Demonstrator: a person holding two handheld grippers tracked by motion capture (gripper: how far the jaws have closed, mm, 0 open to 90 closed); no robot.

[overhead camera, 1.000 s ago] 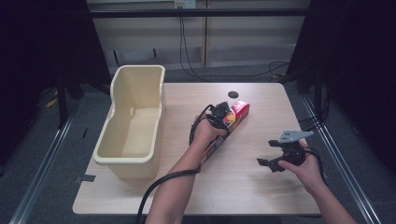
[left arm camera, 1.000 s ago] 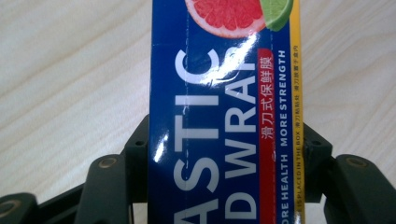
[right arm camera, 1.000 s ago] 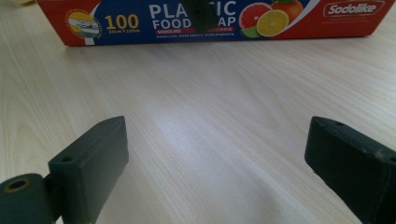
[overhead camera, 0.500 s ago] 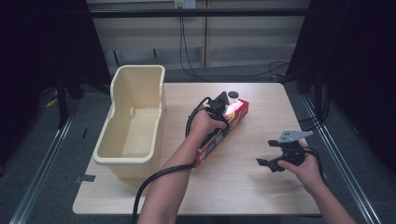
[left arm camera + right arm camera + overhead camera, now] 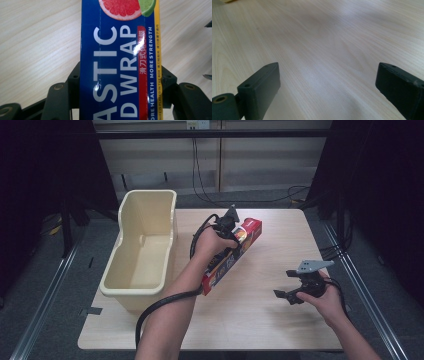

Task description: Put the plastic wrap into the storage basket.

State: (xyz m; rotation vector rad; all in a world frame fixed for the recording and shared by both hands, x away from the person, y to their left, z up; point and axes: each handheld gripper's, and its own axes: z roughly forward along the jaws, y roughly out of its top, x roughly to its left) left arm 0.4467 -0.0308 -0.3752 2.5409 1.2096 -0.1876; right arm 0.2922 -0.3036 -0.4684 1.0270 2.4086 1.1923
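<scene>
Left gripper pinching plastic wrap box, shifted farther up table; right gripper spread, unmoved.

My left forearm runs from the bottom edge up to mid-frame in the high view, the hand wrapped round the left gripper, whose jaws press in from both sides on what they hold. My right hand sits at lower right, gripping the right gripper, pointed toward frame left. Its jaws stand wide apart in the right gripper view, just above the surface.
</scene>
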